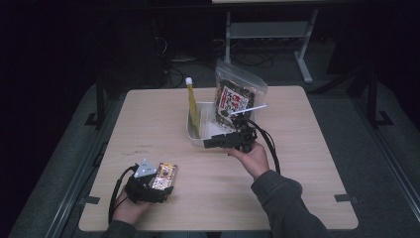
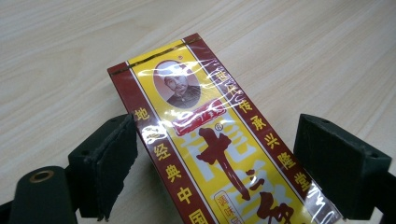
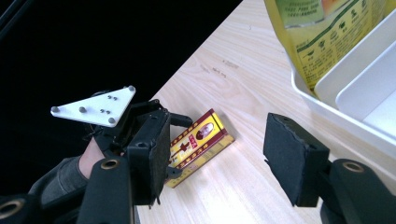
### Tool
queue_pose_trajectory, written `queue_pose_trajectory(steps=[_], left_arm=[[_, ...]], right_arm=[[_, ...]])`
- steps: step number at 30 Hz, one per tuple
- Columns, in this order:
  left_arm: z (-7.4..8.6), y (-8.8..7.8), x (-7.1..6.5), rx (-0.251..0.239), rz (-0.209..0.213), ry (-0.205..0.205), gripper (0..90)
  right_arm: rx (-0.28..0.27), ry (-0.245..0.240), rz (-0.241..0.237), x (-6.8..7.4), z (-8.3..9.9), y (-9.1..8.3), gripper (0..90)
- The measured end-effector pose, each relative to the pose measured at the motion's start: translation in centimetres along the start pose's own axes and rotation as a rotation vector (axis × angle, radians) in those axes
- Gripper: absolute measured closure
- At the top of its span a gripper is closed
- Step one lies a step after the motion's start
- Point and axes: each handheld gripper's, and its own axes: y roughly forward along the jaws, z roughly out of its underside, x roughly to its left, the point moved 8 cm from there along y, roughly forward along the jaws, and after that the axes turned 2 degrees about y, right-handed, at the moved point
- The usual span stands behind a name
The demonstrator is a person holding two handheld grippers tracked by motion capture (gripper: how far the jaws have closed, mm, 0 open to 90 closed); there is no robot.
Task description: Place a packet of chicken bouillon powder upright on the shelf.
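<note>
Box: a red-and-yellow packet [image 2: 219, 154], printed with a portrait and Chinese characters, is laid flat on the wooden table [image 1: 297, 168] near its front left corner.
Left gripper: the left gripper [image 2: 224, 158] is set around the packet with its jaws parted; a gap is seen at the right pad, so nothing is clamped.
Right gripper: the right gripper [image 3: 215, 154] is held open and empty beside the white tray [image 1: 195, 134].
Tray contents: a yellow pouch [image 1: 193, 106] and a snack bag [image 1: 235, 96] are stood upright inside.
</note>
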Motion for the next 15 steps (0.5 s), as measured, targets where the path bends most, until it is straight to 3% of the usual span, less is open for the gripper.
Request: queue_pose_trajectory(steps=[4, 10, 15], left_arm=[[0.0, 0.1, -0.2, 0.012, 0.001, 0.007, 15.2], [0.2, 0.3, -0.4, 0.051, 0.005, 0.017, 23.1], [0.3, 0.4, -0.6, 0.070, 0.003, 0.039, 29.5]], right_arm=[[0.008, -0.004, 0.009, -0.2, 0.4, 0.1, 39.4], [0.050, -0.044, 0.064, -0.7, 1.1, 0.2, 38.9], [0.065, -0.045, 0.062, -0.8, 1.7, 0.6, 38.3]])
